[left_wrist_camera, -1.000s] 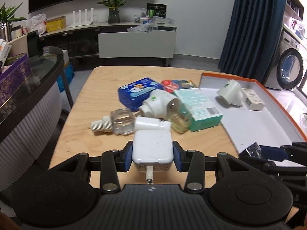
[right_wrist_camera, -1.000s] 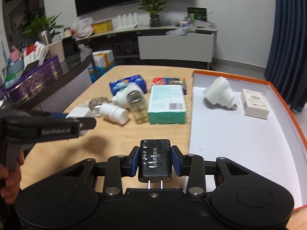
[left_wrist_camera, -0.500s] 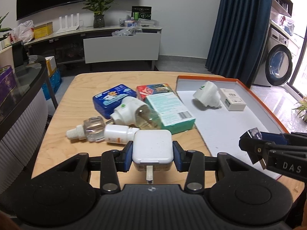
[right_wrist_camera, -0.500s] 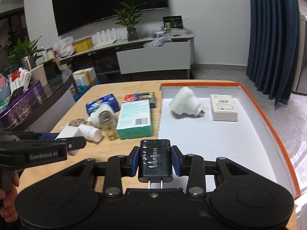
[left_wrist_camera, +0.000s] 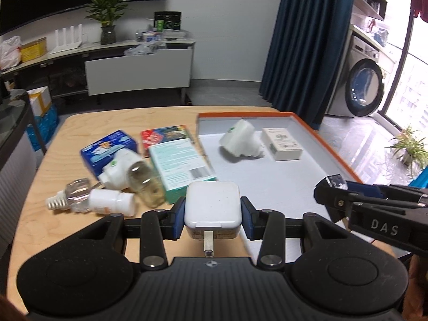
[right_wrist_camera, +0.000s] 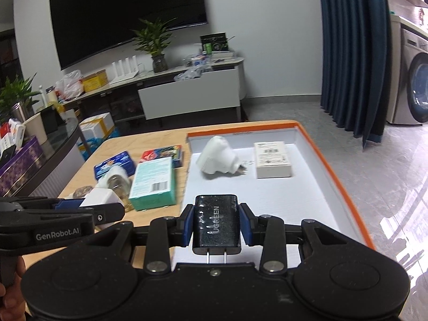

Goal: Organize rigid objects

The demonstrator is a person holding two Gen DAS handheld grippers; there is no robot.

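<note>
The left gripper (left_wrist_camera: 213,215) is clamping a white charger (left_wrist_camera: 212,208); the right gripper (right_wrist_camera: 216,224) is pinching a black charger (right_wrist_camera: 216,223), the orange-rimmed tray (right_wrist_camera: 335,176) lying beyond its fingers.

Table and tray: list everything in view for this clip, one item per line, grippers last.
tray: 1, white with orange rim, right part of table
white plug: 1, in tray
white box: 1, in tray
teal box: 1, on table beside tray
blue box: 1, on table
red box: 1, behind teal box
refill bottles: 2, clear with white parts, lying on table
white charger: 1, held by left gripper
black charger: 1, held by right gripper
</note>
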